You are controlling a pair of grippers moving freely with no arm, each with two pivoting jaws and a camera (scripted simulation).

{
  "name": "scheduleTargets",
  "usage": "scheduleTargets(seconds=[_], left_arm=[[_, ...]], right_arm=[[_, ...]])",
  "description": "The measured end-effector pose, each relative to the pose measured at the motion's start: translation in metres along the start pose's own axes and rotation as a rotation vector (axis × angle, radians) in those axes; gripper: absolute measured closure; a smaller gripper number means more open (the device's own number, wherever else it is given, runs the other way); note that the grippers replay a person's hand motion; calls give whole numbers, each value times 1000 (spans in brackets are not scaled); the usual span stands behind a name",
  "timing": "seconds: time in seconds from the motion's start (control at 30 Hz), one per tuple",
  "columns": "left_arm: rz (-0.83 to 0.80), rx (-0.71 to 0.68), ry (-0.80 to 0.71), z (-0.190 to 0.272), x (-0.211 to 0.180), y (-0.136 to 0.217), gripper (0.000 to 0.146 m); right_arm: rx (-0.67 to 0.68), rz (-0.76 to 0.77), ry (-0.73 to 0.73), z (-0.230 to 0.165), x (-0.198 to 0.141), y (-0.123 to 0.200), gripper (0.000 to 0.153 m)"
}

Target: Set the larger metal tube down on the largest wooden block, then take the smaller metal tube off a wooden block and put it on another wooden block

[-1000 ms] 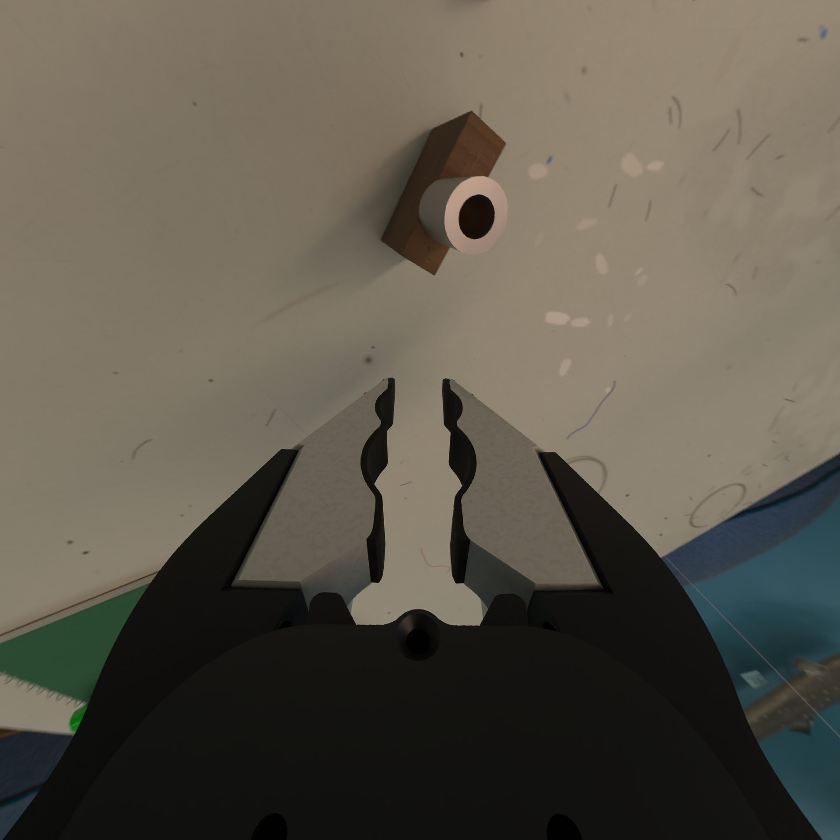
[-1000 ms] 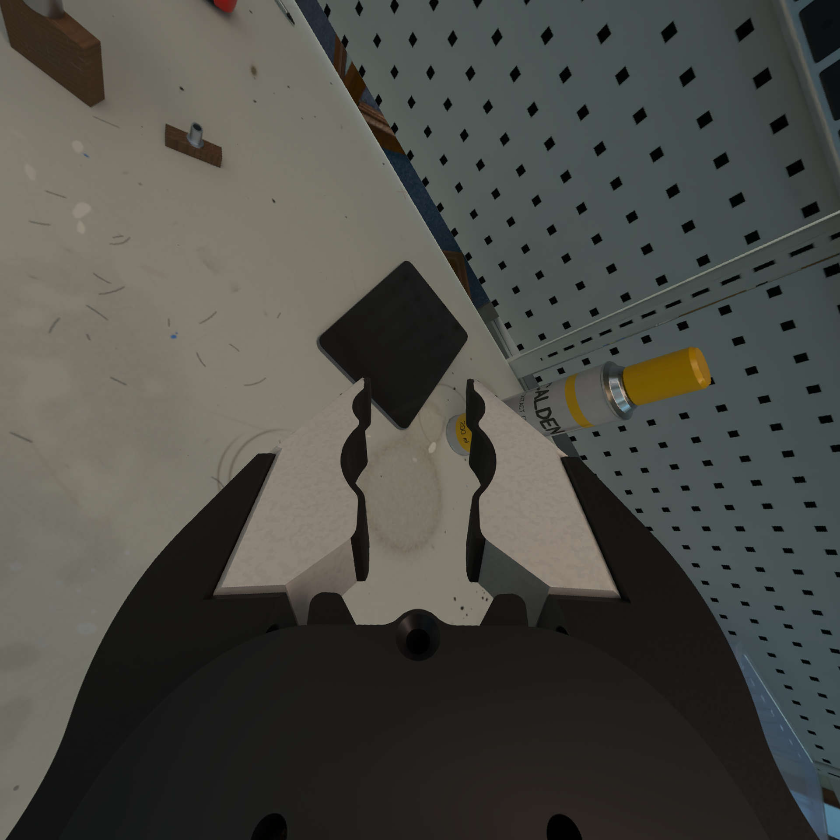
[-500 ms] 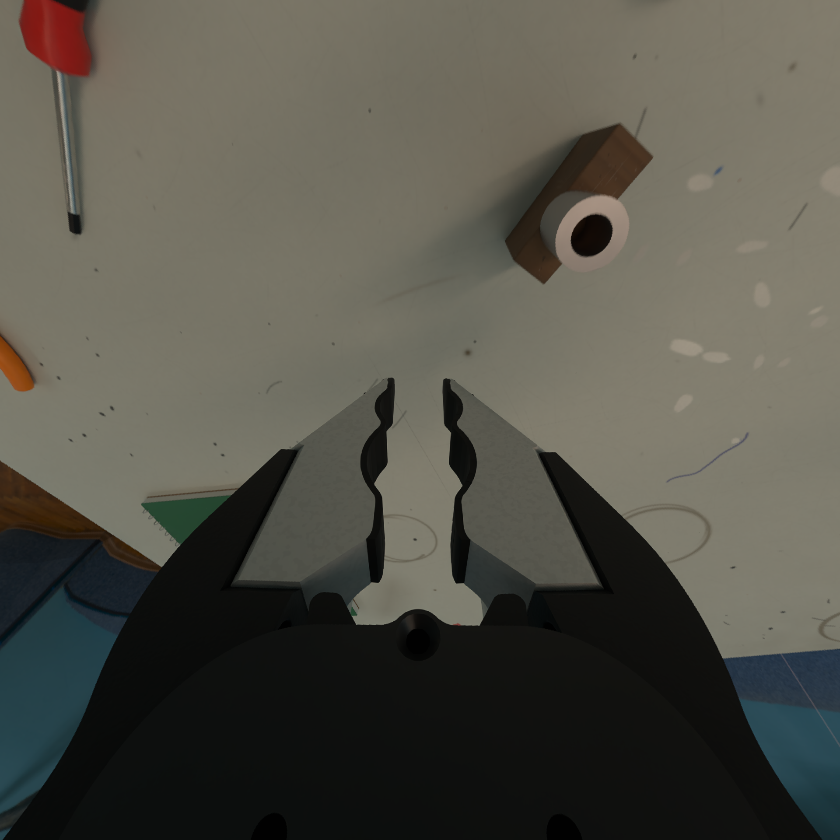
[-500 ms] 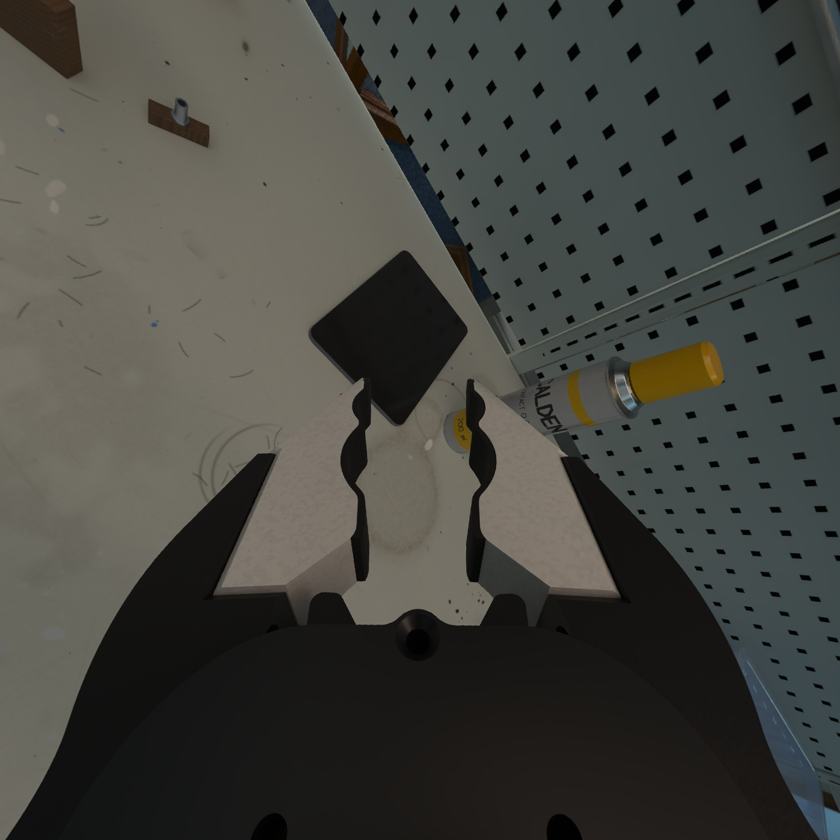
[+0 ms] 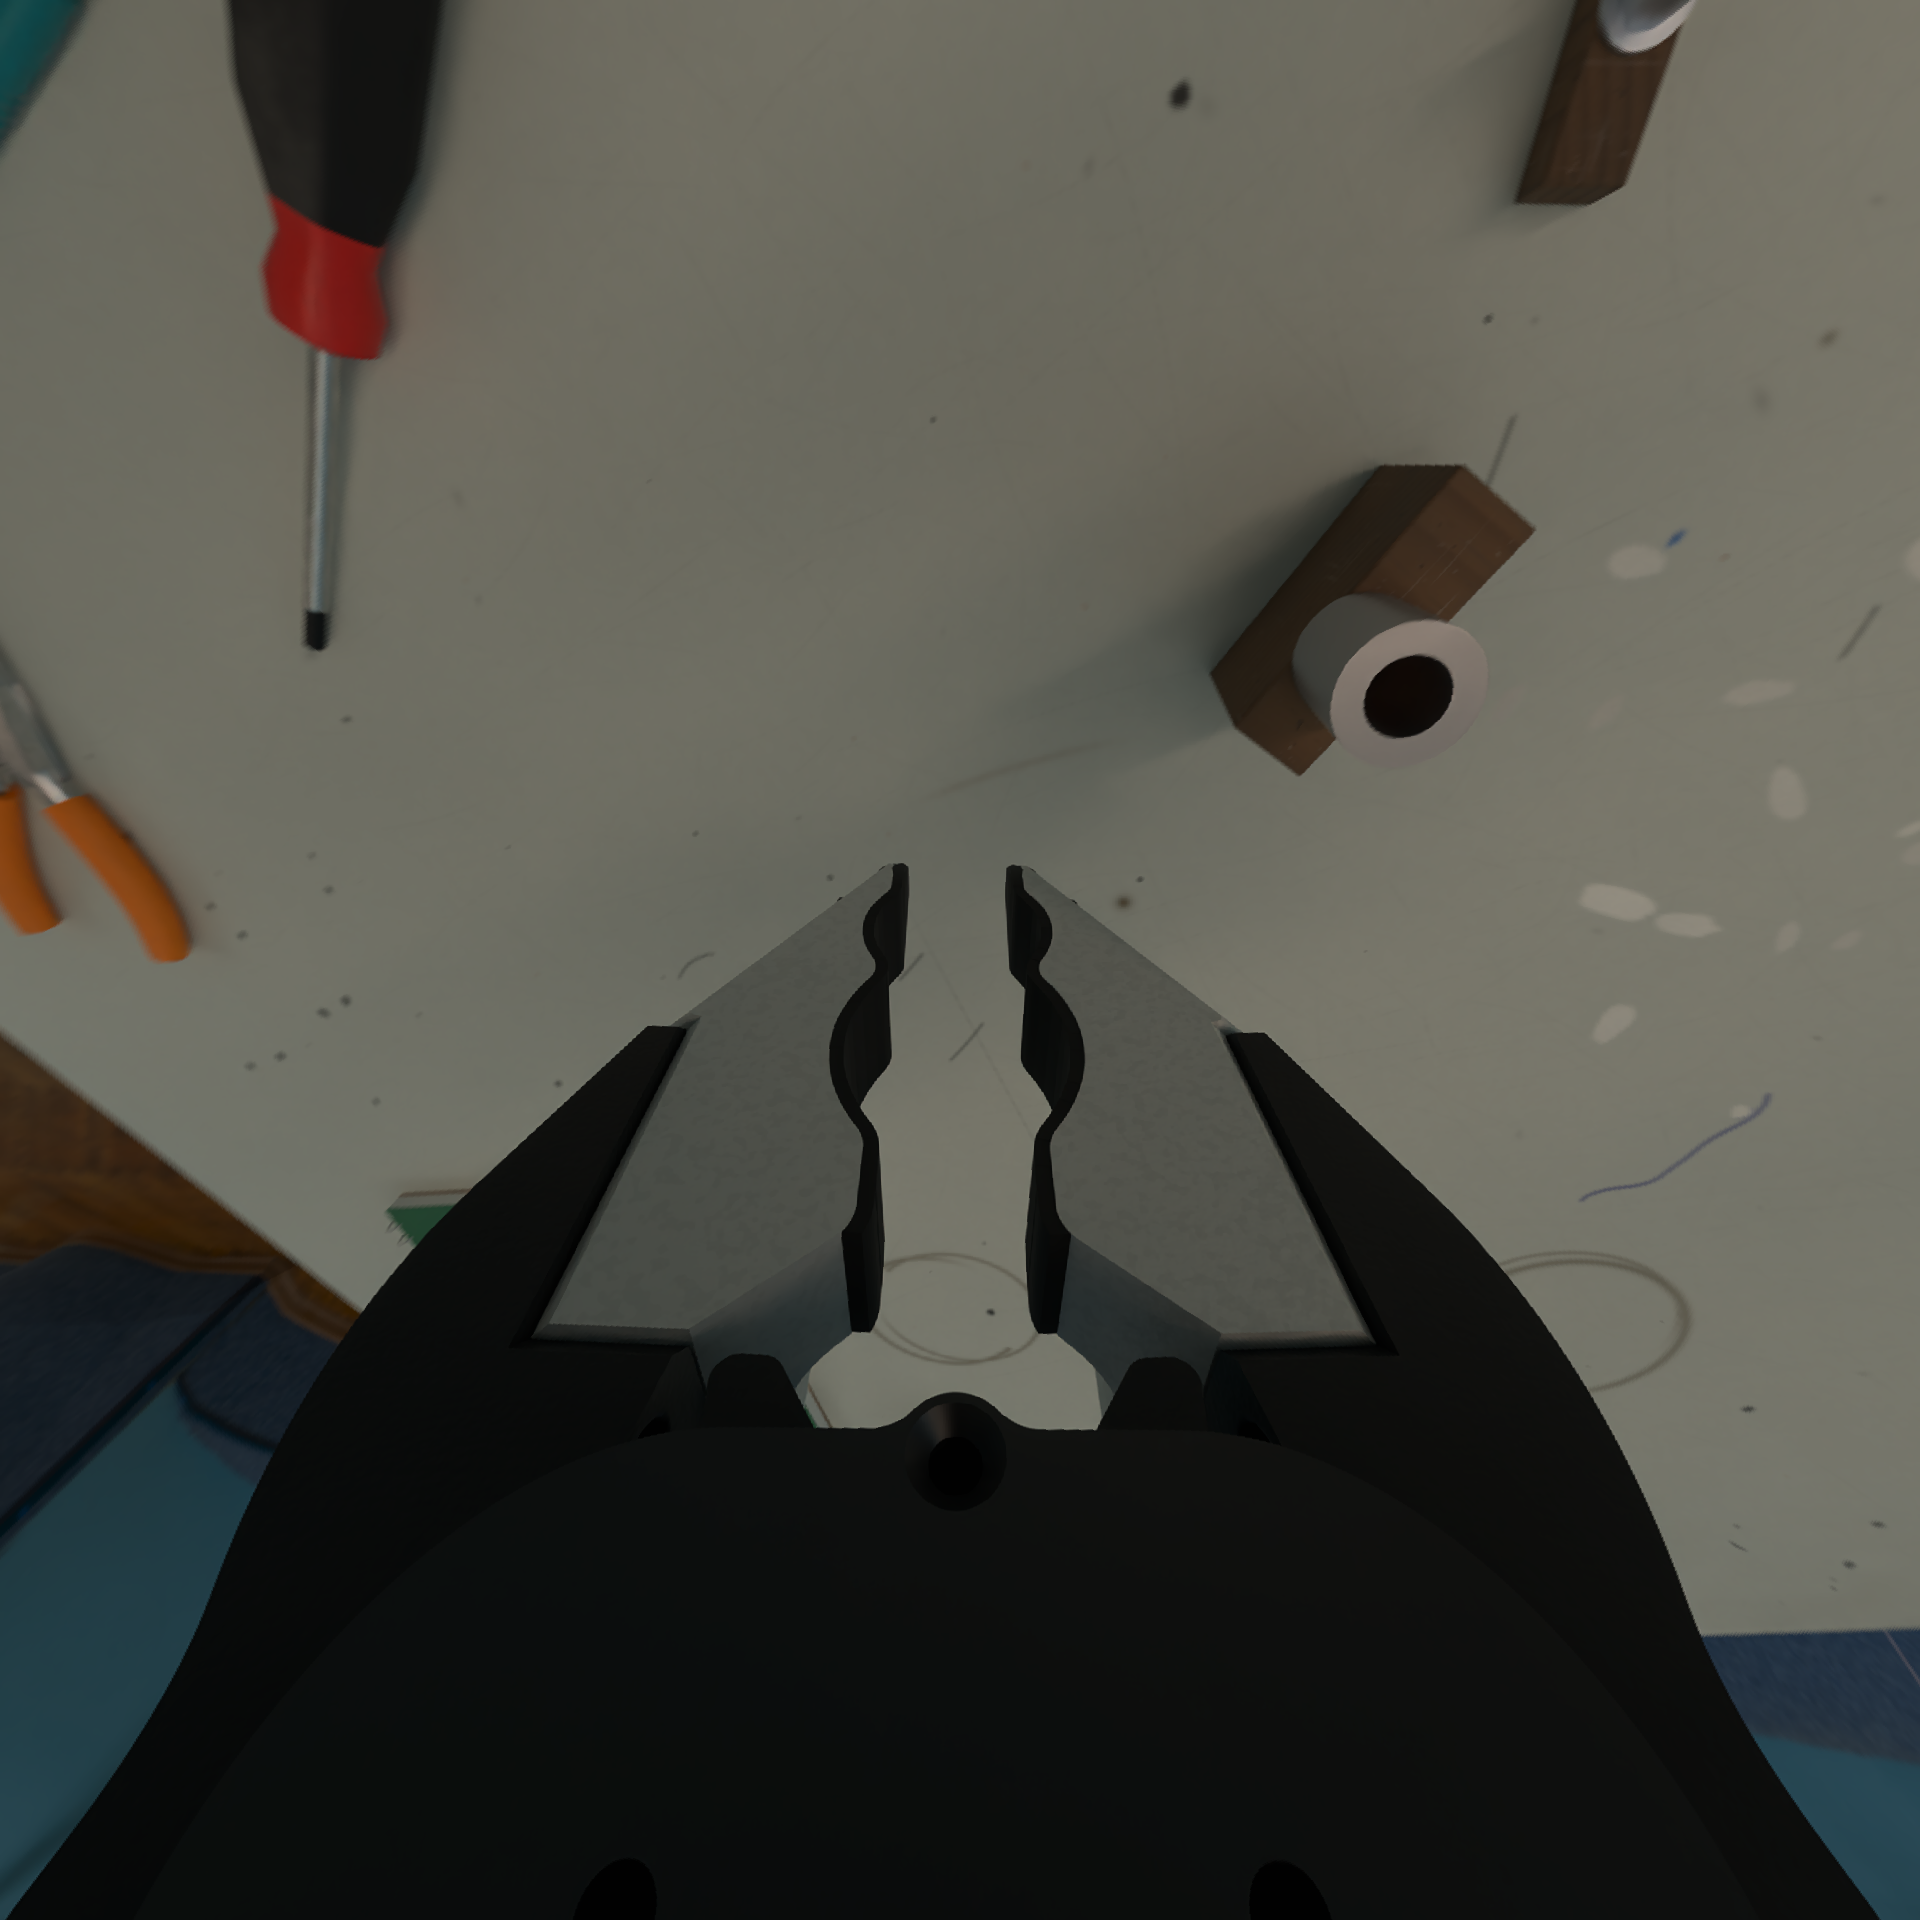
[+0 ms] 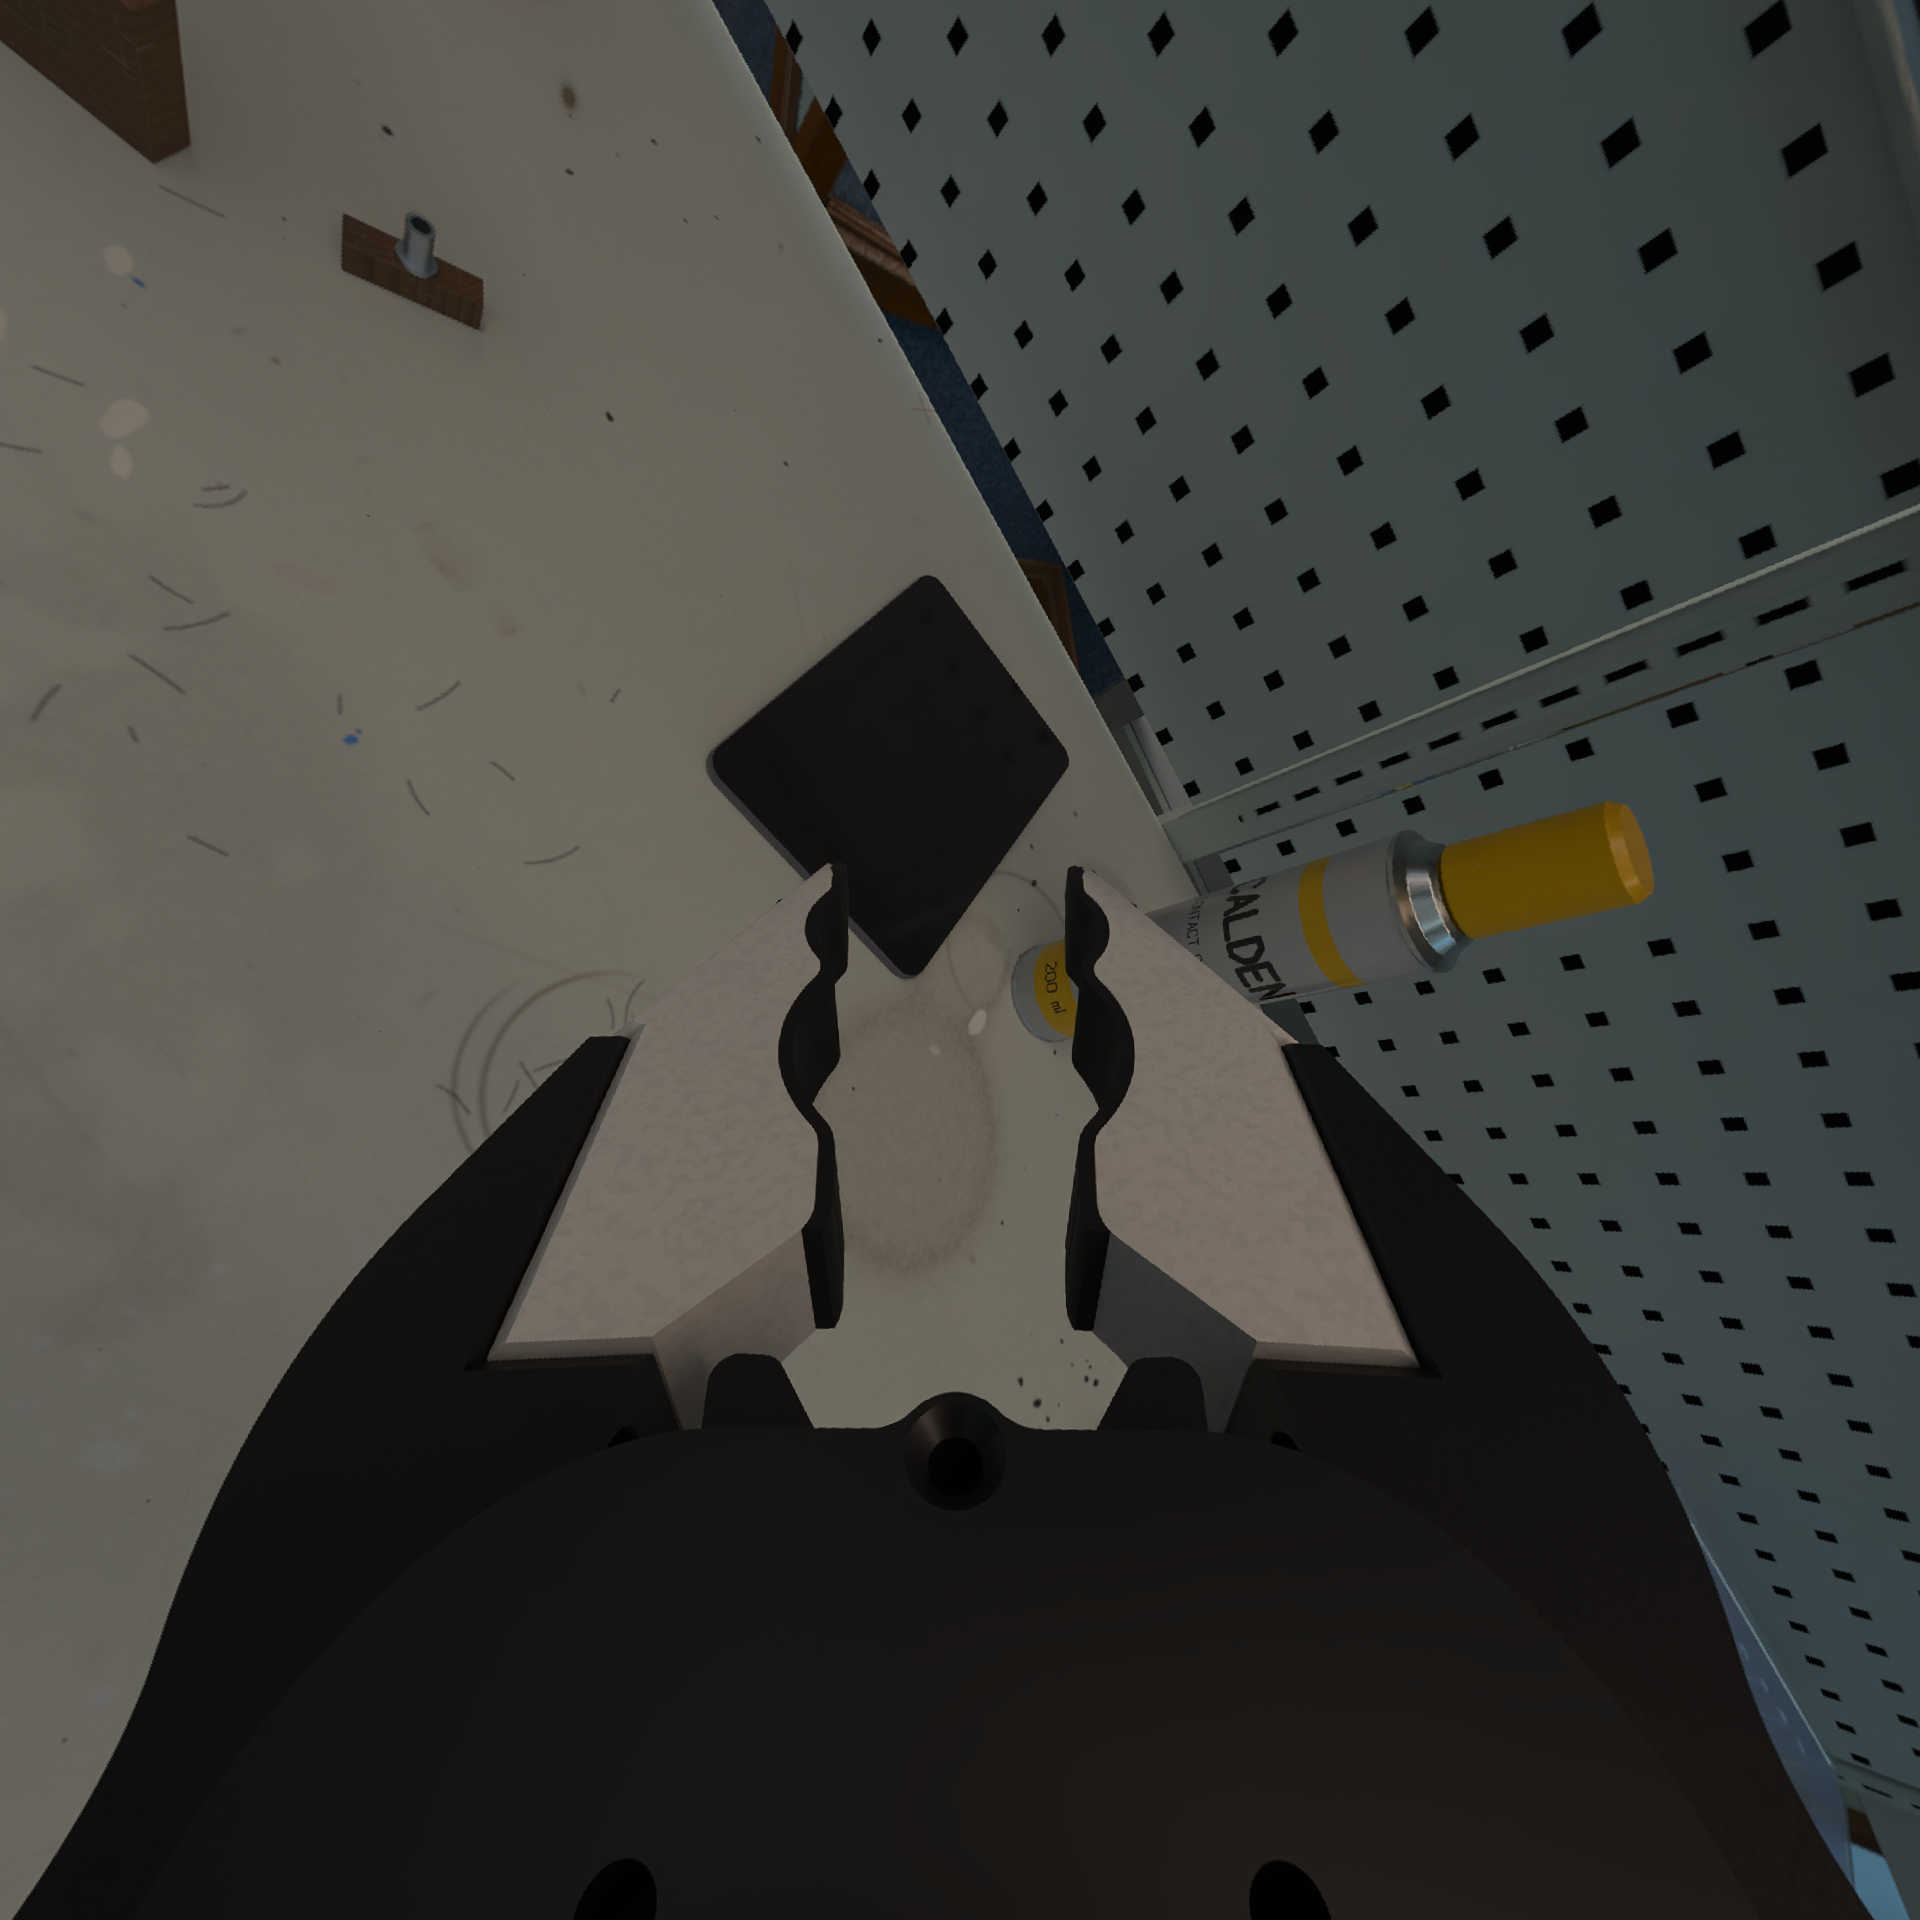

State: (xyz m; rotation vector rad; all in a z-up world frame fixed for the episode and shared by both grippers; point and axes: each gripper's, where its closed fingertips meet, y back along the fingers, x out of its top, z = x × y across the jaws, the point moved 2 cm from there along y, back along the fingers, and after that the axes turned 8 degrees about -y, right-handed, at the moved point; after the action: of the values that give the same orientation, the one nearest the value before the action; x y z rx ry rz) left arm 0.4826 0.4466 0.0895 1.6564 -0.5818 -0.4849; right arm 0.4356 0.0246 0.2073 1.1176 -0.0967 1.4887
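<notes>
left gripper (image 5: 956, 883) apart, clamped on nothing, above bare bench. right gripper (image 6: 956, 883) likewise apart, holding nothing. larger metal tube (image 5: 1387, 681) upright on a small wooden block (image 5: 1361, 592), ahead-right of left gripper. smaller metal tube (image 6: 419, 244) upright on a thin wooden block (image 6: 410, 275), far off. nearby: screwdriver (image 5: 322, 239), orange pliers (image 5: 94, 873), black pad (image 6: 888, 769), yellow-capped can (image 6: 1434, 904).
</notes>
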Motion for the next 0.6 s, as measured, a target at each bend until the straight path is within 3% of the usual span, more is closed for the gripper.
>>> scheduleTargets(seconds=[0.1, 0.37, 0.6], left_arm=[[-8, -38, -5, 1, 3, -6, 129], [79, 60, 25, -19, 21, -1, 129], [173, 59, 49, -24, 36, 5, 130]], right_arm=[[2, -6, 4, -1, -1, -1, 111], [-2, 0, 5, 0, 0, -1, 111], [-1, 3, 11, -1, 1, 0, 111]])
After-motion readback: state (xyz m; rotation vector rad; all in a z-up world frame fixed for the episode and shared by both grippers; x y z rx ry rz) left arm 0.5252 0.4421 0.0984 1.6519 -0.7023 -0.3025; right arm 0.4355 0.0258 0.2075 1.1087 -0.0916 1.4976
